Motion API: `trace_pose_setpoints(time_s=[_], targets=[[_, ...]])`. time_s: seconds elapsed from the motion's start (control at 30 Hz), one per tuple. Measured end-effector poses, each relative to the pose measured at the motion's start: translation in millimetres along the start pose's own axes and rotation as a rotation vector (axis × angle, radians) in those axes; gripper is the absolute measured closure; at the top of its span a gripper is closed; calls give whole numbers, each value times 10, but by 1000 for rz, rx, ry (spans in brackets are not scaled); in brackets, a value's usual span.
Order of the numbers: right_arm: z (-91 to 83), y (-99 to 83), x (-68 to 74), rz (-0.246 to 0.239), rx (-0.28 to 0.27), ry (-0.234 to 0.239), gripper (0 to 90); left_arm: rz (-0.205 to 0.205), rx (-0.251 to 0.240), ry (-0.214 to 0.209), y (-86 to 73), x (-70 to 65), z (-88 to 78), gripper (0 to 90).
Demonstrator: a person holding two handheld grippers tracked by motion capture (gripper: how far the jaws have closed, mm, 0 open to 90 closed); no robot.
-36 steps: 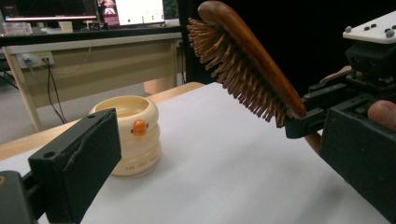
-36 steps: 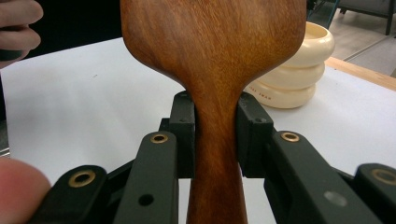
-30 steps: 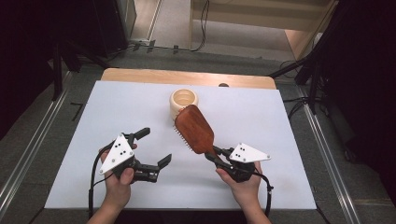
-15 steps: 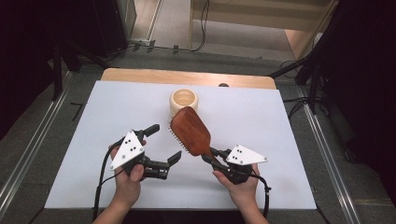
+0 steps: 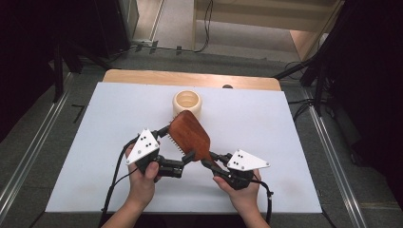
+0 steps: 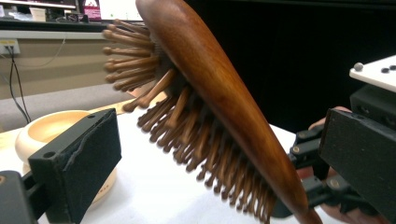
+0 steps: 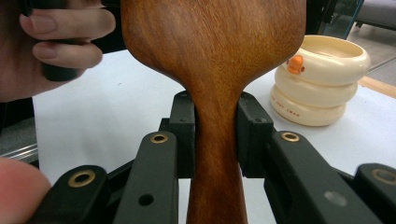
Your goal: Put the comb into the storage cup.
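I had the wooden paddle hairbrush lifted off the white table, over its middle and a little toward my near edge, with the cream ring-stacked cup standing just behind the brush head, toward the far edge.

My right gripper was clamped on the neck of the handle, its jaws pressing both sides of the wood. My left gripper stood open around the head, one jaw on the bristle side and one on the smooth back, neither pad touching as far as I could tell.

The worst risk, I judged, was the head swinging: I held a long brush only by its narrow neck, so a careless nudge from my left jaw could pivot it in the right grip. Closing my left jaws across the wooden bristles could also bend them or slip off the curved back. A smaller worry was the head tipping back and knocking the cup.

The brush's long axis ran from my right gripper up and away toward the table's far left, handle nearest me, head pointing at the cup, bristles facing left and down.
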State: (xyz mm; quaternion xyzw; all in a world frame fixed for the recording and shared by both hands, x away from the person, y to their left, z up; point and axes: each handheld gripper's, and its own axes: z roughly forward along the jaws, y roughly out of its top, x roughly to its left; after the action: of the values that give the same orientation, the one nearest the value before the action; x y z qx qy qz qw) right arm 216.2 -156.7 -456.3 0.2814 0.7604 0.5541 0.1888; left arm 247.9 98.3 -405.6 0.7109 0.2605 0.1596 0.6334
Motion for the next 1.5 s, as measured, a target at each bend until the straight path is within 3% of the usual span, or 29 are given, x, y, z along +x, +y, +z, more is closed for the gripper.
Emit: trace_pose_setpoints(time_s=[0.3,0.47,0.7,0.8,1.0,1.37,1.5], targets=[[18,26,79,-13,-16,14,699,-46,-24,-24,19,-2,68,0],[27,33,113,-18,-22,18,699,-68,-17,-8,19,0,92,24],[43,38,155,-24,-26,18,699,-121,-15,-1,28,18,111,163],[54,26,166,-28,-25,13,699,-139,-8,11,30,39,111,294],[73,8,176,-32,-28,-4,698,-178,1,-42,25,72,111,372],[95,-27,159,-53,-40,1,699,-198,-10,-154,18,74,107,498],[106,-25,154,-52,-42,2,689,-171,-2,-157,32,59,101,526]])
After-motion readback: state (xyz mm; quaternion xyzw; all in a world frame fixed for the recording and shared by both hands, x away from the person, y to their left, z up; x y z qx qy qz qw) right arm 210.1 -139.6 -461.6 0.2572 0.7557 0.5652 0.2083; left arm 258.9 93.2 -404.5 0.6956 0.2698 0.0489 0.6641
